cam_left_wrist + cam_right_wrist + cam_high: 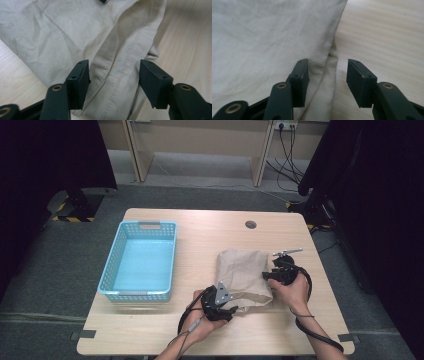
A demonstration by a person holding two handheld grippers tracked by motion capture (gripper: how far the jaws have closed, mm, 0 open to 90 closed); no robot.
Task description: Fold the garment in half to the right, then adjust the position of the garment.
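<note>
Beige folded cloth [243, 276] lies on the right half of the pale wooden desk [200, 245], well apart from the blue basket [140, 260] at the left. Left tool [221, 306] sits at the cloth's near-left corner, jaws released and spread with a stitched hem [117, 75] between them, pads not pressing. Right tool [270, 274] sits at the cloth's right edge, jaws likewise released, straddling that edge [329, 72] with bare wood beside it. Open desk runs between cloth and basket and along the far edge.
</note>
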